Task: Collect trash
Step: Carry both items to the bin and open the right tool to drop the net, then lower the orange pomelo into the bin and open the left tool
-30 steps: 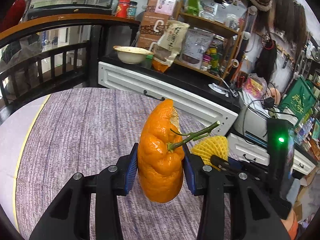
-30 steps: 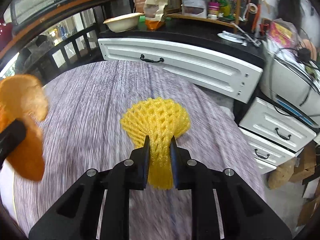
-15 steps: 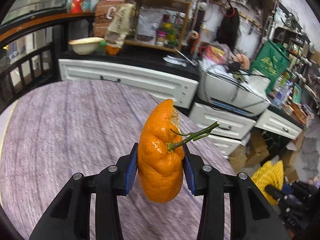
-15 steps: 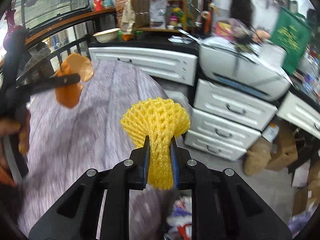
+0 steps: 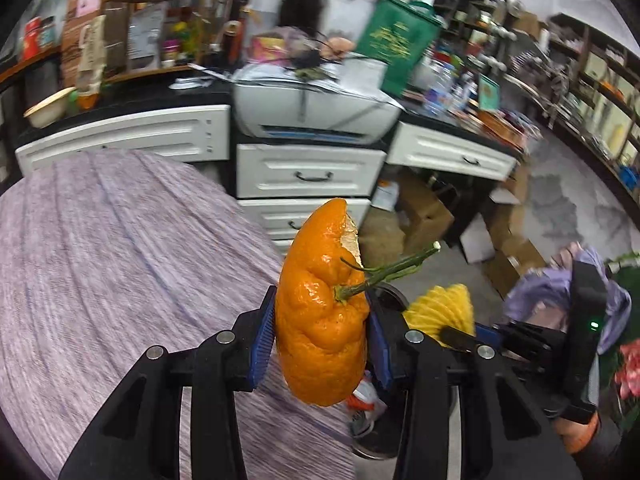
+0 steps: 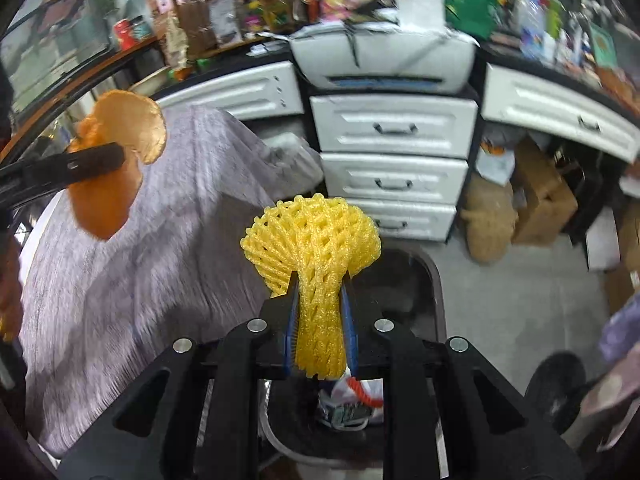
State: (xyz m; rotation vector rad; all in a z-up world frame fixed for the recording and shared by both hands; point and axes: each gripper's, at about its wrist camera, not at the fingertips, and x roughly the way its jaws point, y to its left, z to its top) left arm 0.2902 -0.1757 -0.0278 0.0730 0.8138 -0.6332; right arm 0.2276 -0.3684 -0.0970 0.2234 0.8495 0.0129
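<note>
Two pieces of trash are riding in your grippers. Your left gripper [image 5: 322, 344] is clamping an orange peel [image 5: 322, 320] by its middle, past the table's [image 5: 120, 272] right edge; your right gripper [image 6: 319, 328] is pinching the waist of a yellow foam fruit net [image 6: 314, 248], hanging over the dark bin [image 6: 416, 280] beside the table.

You are handling a peel that looks light, stiff enough to stand up, probably brittle at its torn top and waxy on the skin. The pads are gripping its thick wrinkled belly, which looks the safest hold; the green stem [image 5: 390, 270] is jutting right and could snag.

You are squeezing the net almost flat, so it looks very soft and springy. It is likely to cling to the pads rather than drop cleanly.

Litter is already lying in the bin. White drawers [image 6: 394, 152] and cardboard boxes [image 6: 540, 196] are standing behind it, near but apart. Your left gripper's peel is showing high left in the right view, clear of the net.
</note>
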